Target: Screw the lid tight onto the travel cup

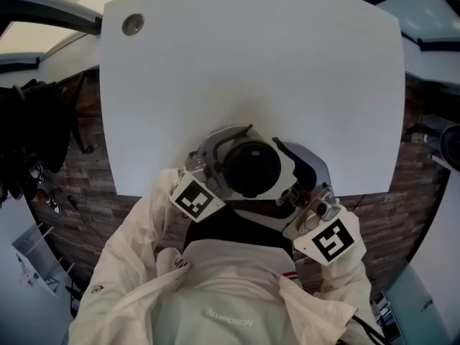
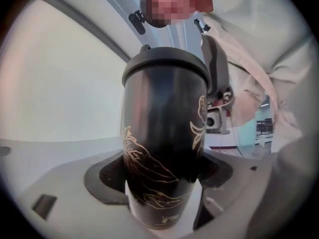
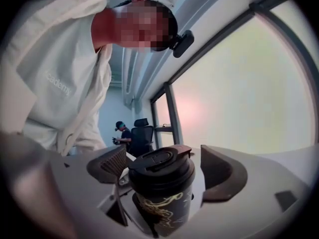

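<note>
travel cup [image 2: 164,133] clamped by left gripper [image 2: 160,182] (gold art [image 2: 149,166] hidden overhead), right gripper [image 3: 167,172] gaping.

Travel cup [image 3: 162,206], lid [image 3: 160,167] on, between right tool's [image 3: 166,169] spread jaws

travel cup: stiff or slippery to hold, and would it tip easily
Probably stiff: the travel cup shows no denting where the left gripper clamps its wall. Its glossy black finish looks slippery, so it might twist in that grip. Tall and tapering toward the base, it would likely tip if nudged.
</note>
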The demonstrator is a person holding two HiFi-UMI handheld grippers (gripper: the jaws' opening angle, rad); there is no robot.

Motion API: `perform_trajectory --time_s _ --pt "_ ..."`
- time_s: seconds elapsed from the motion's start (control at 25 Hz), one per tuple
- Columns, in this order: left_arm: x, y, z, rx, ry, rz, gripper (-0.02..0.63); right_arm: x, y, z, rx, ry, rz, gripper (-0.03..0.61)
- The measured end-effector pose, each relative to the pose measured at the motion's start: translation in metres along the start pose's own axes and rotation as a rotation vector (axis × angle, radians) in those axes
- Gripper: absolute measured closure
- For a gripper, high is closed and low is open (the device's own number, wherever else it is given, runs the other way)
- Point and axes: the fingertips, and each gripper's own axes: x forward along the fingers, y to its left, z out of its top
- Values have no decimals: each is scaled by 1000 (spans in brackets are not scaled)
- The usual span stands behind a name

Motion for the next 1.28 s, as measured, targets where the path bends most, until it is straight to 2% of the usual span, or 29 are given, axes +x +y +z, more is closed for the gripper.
perform_trajectory --time_s 0.2,0.28,0.4,0.52,0.68,0.84,0.96,1.12,1.2,1.28 --pt "-4 -3 -2 12 -4 -189 215 12 0 -9 4 71 301 135" --pt "-5 -6 -4 3 -5 -243 215 19 2 -6 16 73 375 135" --pt "-6 -8 -6 1 0 -278 215 26 5 -6 5 74 408 137" --pt "-8 -8 -7 9 6 -268 215 26 7 -7 -1 61 372 138" --pt "-6 -6 -6 -2 1 -194 215 25 2 -3 5 12 220 138" --pt "-2 -2 -5 -33 -17 -39 215 20 -8 -1 34 -49 -63 138" --pt "-1 2 -7 -37 13 67 216 14 -14 0 47 -83 -279 138" --pt "3 5 -7 -60 22 229 215 4 -22 -1 59 -108 -522 138" --pt "2 7 -6 -65 23 293 215 2 -23 -1 61 -107 -604 138" --pt "1 4 -12 -86 45 308 216 1 -22 -3 60 -98 -639 138"
